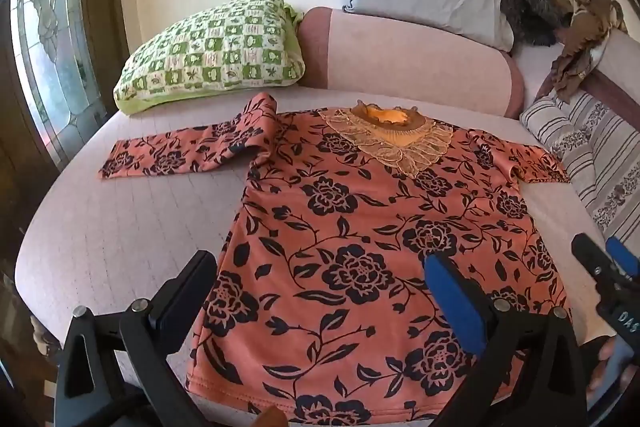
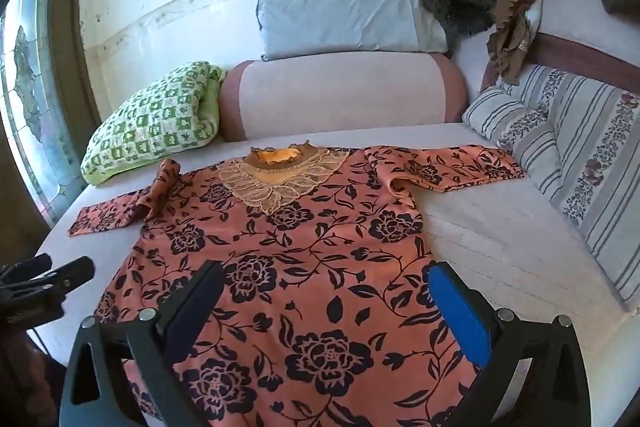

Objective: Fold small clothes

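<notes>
Right gripper (image 1: 606, 263), lettering "DAS"

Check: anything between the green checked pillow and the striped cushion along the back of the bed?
Yes: the pink bolster spans the gap between the green checked pillow and the striped cushion, clearest in the right wrist view.

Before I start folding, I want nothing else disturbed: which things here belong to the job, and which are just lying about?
Job: floral top; left gripper, open; right gripper, open.
Lying about: green checked pillow; grey pillow; striped cushion; brown cloth.
</notes>
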A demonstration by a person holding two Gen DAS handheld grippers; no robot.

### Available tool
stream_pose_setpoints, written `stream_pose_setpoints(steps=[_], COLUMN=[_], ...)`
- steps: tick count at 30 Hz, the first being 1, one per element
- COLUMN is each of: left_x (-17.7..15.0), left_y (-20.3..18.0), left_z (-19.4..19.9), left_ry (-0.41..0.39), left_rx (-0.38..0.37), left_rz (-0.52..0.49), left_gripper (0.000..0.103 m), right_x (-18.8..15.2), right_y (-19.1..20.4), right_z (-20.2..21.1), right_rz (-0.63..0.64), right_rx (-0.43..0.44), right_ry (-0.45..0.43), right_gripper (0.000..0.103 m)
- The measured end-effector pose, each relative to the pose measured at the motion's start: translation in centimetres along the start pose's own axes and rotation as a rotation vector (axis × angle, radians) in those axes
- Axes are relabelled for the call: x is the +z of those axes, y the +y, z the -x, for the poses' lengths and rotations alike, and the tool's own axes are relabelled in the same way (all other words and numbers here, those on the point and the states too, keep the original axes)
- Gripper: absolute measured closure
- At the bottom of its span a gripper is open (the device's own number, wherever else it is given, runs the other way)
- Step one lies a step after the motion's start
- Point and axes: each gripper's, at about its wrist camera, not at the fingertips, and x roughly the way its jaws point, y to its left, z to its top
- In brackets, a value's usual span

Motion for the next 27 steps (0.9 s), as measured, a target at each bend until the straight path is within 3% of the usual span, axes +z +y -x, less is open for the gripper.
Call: stream_pose_setpoints(steps=[9,27], left_x=[-0.4,-0.8], left_y=[0.2,0.0], left_z=[0.2,0.5], left_ry=[-0.021,-0.036], left_rx=[0.010,0.010], left_rz=[0.009,0.002], left_gripper=[0.000,0.000], right_x=[-0.6,-1.0], right_y=[2.4,2.8], right_z=[0.7,0.9], right_rz=[0.043,0.068], right_rx=[-0.018,-0.012], right_ry=[-0.021,-0.034], right_gripper=[0.000,0.000])
